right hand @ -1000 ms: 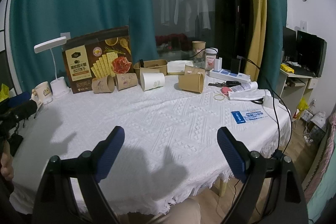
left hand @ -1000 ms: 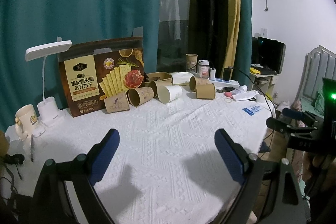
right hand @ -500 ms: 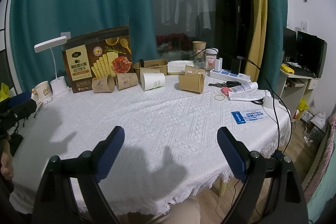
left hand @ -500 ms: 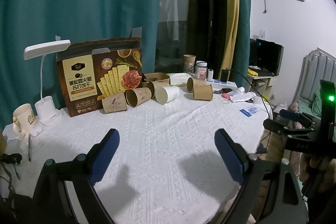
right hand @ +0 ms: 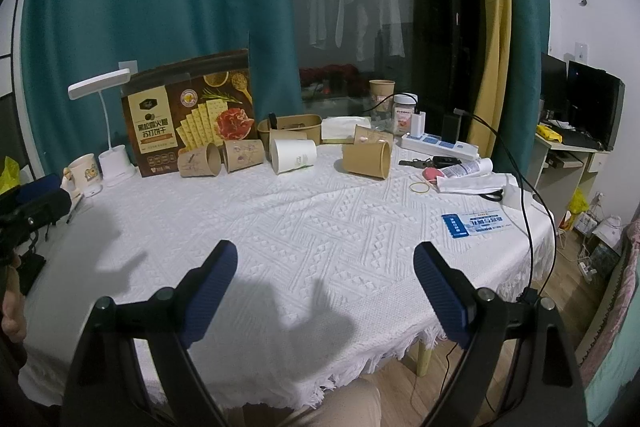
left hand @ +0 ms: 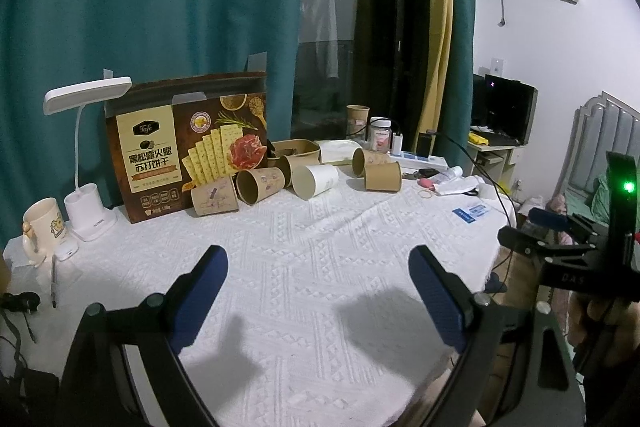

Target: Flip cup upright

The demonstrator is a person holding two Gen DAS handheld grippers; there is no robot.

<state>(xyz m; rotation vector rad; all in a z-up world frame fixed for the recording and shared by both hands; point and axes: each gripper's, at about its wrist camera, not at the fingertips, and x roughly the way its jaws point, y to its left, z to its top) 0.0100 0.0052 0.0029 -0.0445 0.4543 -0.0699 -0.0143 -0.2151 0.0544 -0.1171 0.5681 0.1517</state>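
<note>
Several paper cups lie on their sides in a row at the far side of the white tablecloth: brown printed cups, a white cup and a plain brown cup. My left gripper is open and empty, well short of the cups. My right gripper is open and empty above the near table edge. The right gripper also shows at the right edge of the left wrist view.
A cracker box stands behind the cups, with a white desk lamp and a mug at the left. A power strip, a tube, a rubber band and a blue card lie at the right. The table edge is near.
The left wrist view has drawn back slightly, so the cups look a little farther. The right wrist view is almost unchanged. Both grippers stay open.
</note>
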